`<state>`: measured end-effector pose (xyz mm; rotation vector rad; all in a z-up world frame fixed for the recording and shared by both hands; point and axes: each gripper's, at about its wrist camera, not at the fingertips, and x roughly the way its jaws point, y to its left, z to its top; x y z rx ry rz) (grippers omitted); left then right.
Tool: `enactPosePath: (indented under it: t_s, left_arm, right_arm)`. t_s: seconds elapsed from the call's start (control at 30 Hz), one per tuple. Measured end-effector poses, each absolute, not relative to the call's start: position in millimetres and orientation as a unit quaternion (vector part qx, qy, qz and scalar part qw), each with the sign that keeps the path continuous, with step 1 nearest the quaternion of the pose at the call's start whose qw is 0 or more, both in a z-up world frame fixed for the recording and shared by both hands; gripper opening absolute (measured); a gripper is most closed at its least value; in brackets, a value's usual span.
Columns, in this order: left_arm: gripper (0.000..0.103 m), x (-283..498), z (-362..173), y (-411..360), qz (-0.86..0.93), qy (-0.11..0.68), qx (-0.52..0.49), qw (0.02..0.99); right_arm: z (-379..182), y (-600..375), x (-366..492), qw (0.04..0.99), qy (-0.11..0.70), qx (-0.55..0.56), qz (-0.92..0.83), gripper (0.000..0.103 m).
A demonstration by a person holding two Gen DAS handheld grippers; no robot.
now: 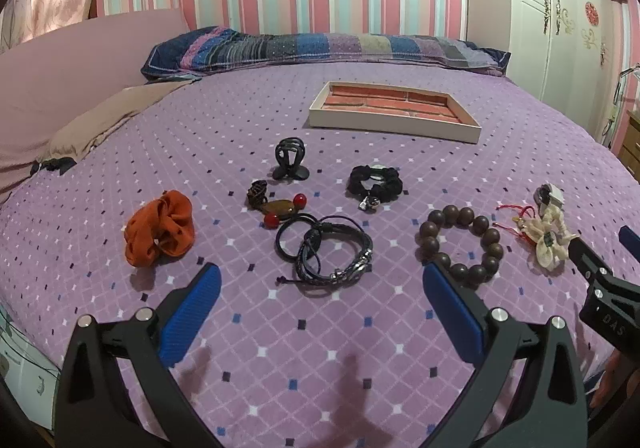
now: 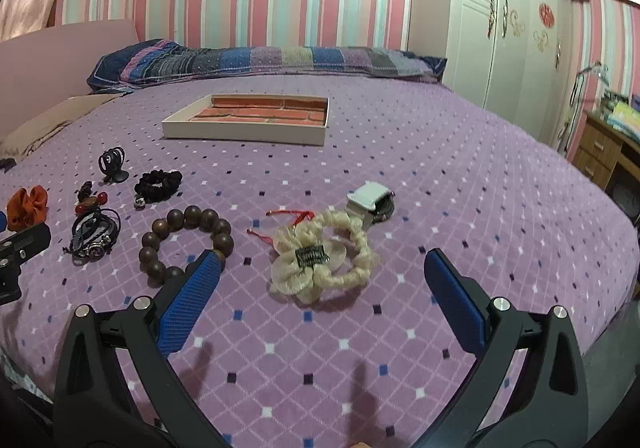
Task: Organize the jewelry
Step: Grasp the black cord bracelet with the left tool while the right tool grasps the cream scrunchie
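Jewelry lies spread on a purple bed. In the left wrist view: an orange scrunchie (image 1: 160, 228), a black hair claw (image 1: 290, 159), a red-bead amber bracelet (image 1: 278, 205), black leather bracelets (image 1: 326, 250), a black scrunchie (image 1: 374, 179), a brown bead bracelet (image 1: 460, 242) and a cream flower scrunchie (image 1: 550, 238). A white tray (image 1: 394, 123) with a brick-pattern floor lies beyond. My left gripper (image 1: 322, 284) is open, just short of the leather bracelets. My right gripper (image 2: 322, 272) is open, just short of the cream flower scrunchie (image 2: 324, 260).
A watch with a white strap (image 2: 370, 199) and a red cord (image 2: 288, 221) lie by the flower scrunchie. The tray (image 2: 244, 135) is empty. A striped pillow (image 1: 320, 47) lies at the head of the bed. A white wardrobe (image 2: 508, 27) and a wooden desk (image 2: 604, 151) stand right.
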<state>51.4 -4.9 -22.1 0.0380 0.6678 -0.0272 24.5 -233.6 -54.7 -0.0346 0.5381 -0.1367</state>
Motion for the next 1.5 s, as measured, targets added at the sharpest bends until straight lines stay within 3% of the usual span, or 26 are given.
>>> enactPosePath:
  t_s: [0.57,0.73,0.9,0.97,1.1,1.27,1.4,1.5]
  left_arm:
    - [0.099,90,-40,-2,-0.019,0.346,0.018,0.938]
    - [0.098,100,-44,7,-0.015,0.343,-0.001,0.939]
    - [0.098,109,-47,9,-0.011,0.337,-0.001,0.941]
    - [0.097,112,-48,9,-0.009,0.335,0.002,0.942]
    - [0.081,124,-55,13,-0.011,0.347,0.005,0.938]
    - [0.072,138,-64,16,-0.012,0.365,0.001,0.931]
    - [0.053,147,-70,16,-0.02,0.378,-0.002,0.926]
    - [0.049,151,-73,16,-0.027,0.383,-0.006,0.923]
  right_arm:
    - [-80,-235,57,0.955,0.291,-0.015,-0.058,0.099]
    - [-79,-249,62,0.956,0.286,0.019,-0.065,0.09]
    - [-86,-263,72,0.95,0.302,0.038,-0.074,0.071]
    - [-87,-269,73,0.949,0.3,0.043,-0.081,0.069]
    - [-89,-280,76,0.947,0.302,0.054,-0.093,0.069]
    - [-93,-285,80,0.944,0.31,0.061,-0.091,0.069]
    - [-96,-289,82,0.941,0.318,0.066,-0.093,0.06]
    - [-99,-294,86,0.938,0.327,0.076,-0.093,0.057]
